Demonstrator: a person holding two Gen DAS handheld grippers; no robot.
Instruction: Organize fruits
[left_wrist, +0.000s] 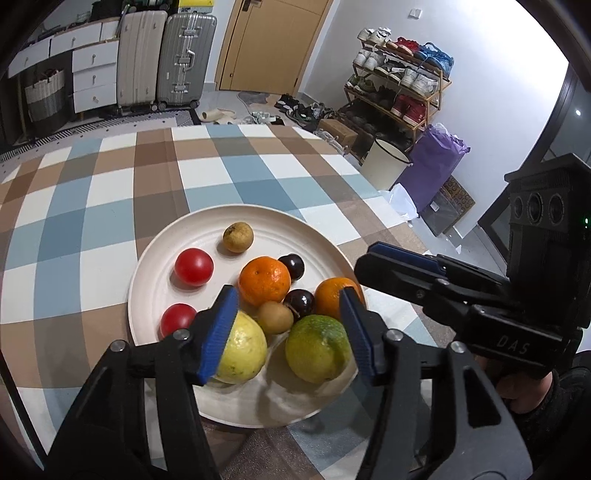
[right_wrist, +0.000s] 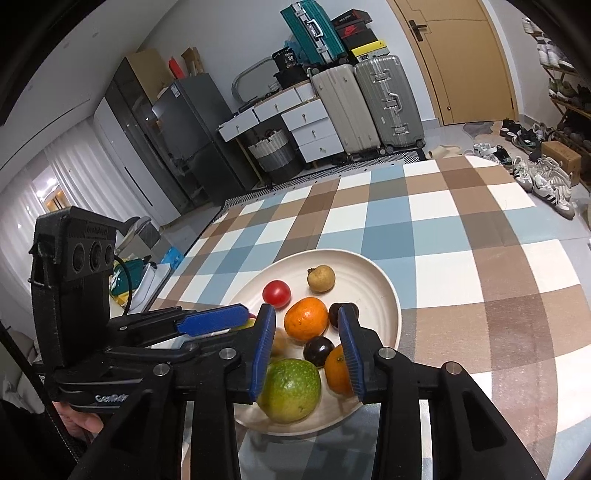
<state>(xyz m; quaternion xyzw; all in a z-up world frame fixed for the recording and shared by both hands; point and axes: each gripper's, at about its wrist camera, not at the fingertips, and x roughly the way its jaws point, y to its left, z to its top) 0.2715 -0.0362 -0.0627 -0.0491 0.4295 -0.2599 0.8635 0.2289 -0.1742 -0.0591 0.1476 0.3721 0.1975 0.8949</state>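
A white plate (left_wrist: 155, 280) on the checked tablecloth holds several fruits: two red tomatoes (left_wrist: 193, 266), two oranges (left_wrist: 264, 280), two dark plums (left_wrist: 291, 266), two small brown fruits (left_wrist: 238, 237), a yellow fruit (left_wrist: 243, 349) and a green fruit (left_wrist: 317, 349). My left gripper (left_wrist: 288, 332) is open above the near side of the plate, its left pad beside the yellow fruit. My right gripper (right_wrist: 306, 349) is open over the plate (right_wrist: 373, 280), straddling the green fruit (right_wrist: 291, 387) and a plum (right_wrist: 318, 350). Neither holds anything.
The table's far edge (left_wrist: 147, 129) lies beyond the plate. Past it stand suitcases (left_wrist: 184, 59), white drawers (left_wrist: 94, 74), a shoe rack (left_wrist: 399, 81), a white bin (left_wrist: 384, 162) and a door (right_wrist: 458, 59). The right gripper's body (left_wrist: 480, 295) is close on the left gripper's right.
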